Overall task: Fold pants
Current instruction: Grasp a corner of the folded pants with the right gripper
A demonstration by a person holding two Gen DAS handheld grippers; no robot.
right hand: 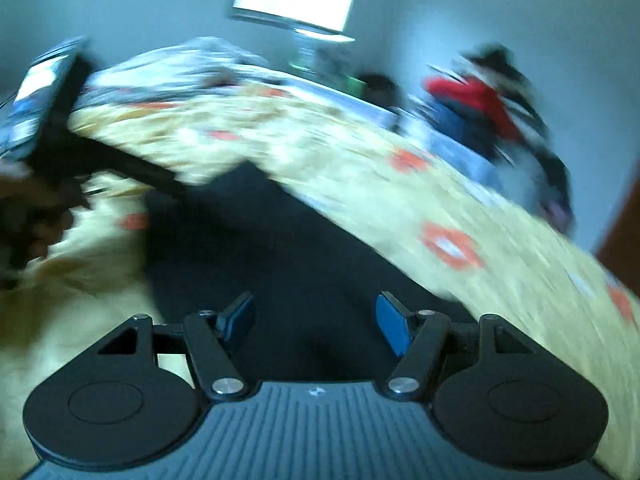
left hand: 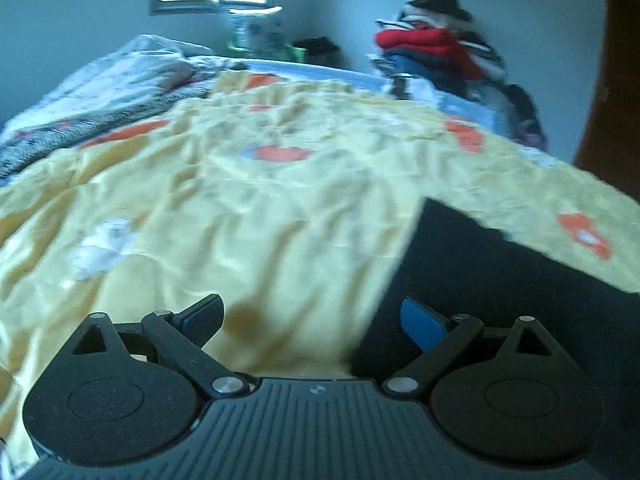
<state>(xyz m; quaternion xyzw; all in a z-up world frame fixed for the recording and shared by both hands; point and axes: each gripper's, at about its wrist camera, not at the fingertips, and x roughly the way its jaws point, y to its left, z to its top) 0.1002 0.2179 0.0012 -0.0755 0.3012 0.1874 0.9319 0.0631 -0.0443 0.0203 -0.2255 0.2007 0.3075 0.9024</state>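
A: Item one: dark navy soft-cloth pants [right hand: 248, 240], lying flat on our yellow flowered bedspread [left hand: 224, 200].

B: Limp, light, likely to sag; we take an edge or corner.

A: Item two: left gripper [left hand: 312, 320], jaws wide, empty. Right gripper [right hand: 316, 320], jaws apart over the pants, gripping nothing.

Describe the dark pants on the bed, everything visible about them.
The pants are dark navy to black, of soft, matte-looking cloth, and lie flat on the yellow flowered bedspread. In the right wrist view they run from a squared edge farther up the bed down under the open right tool. In the left wrist view a straight-edged part fills the lower right, beside the open left tool. Neither tool grips them. Blur hides seams and pockets.
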